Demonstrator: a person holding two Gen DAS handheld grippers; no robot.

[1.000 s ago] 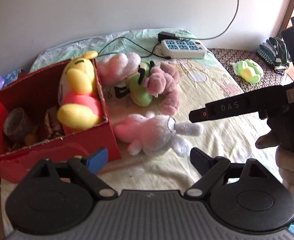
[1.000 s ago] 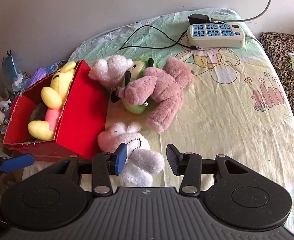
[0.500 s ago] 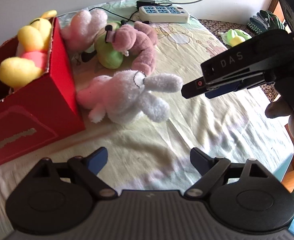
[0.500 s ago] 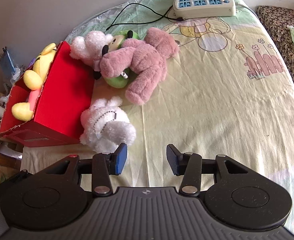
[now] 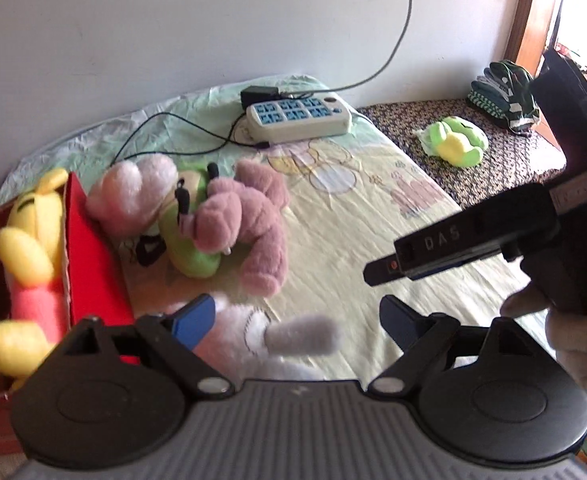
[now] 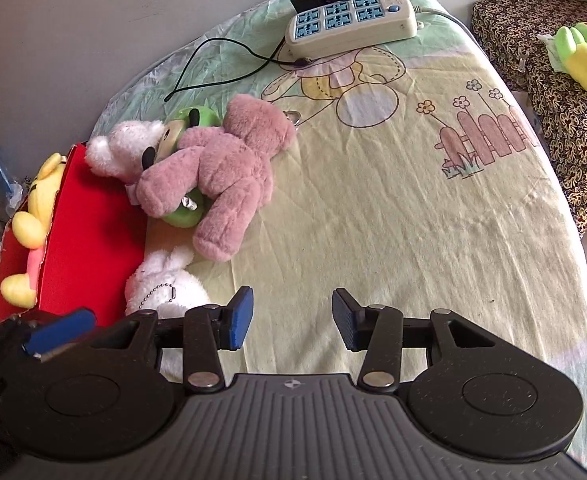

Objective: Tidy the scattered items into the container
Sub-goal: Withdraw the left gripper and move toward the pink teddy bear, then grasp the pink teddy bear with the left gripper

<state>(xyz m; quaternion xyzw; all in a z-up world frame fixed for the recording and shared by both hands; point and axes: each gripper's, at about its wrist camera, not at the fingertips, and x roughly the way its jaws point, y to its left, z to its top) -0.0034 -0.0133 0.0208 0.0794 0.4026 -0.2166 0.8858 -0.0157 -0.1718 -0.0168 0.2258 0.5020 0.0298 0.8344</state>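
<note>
A white bunny plush (image 5: 293,336) lies on the bed sheet beside the red box (image 5: 93,264). My left gripper (image 5: 297,320) is open, its blue pads wide to either side of the bunny, not pressing it. The box holds a yellow bear (image 5: 29,240). Further back a pink bear (image 5: 249,220), a green plush (image 5: 189,252) and a pale pink plush (image 5: 133,188) lie in a heap. My right gripper (image 6: 291,318) is open over bare sheet, just right of the bunny (image 6: 165,284); a hand (image 5: 573,328) holds it.
A white power strip (image 5: 297,120) with black cables sits at the head of the bed. To the right a patterned cushion (image 5: 473,176) bears a green frog plush (image 5: 453,146) and folded gloves (image 5: 505,92). The wall stands behind.
My left gripper has closed in on the white bunny, which now lies between its pads. The right gripper has come lower and nearer the sheet. Both jaw widths are unchanged.
</note>
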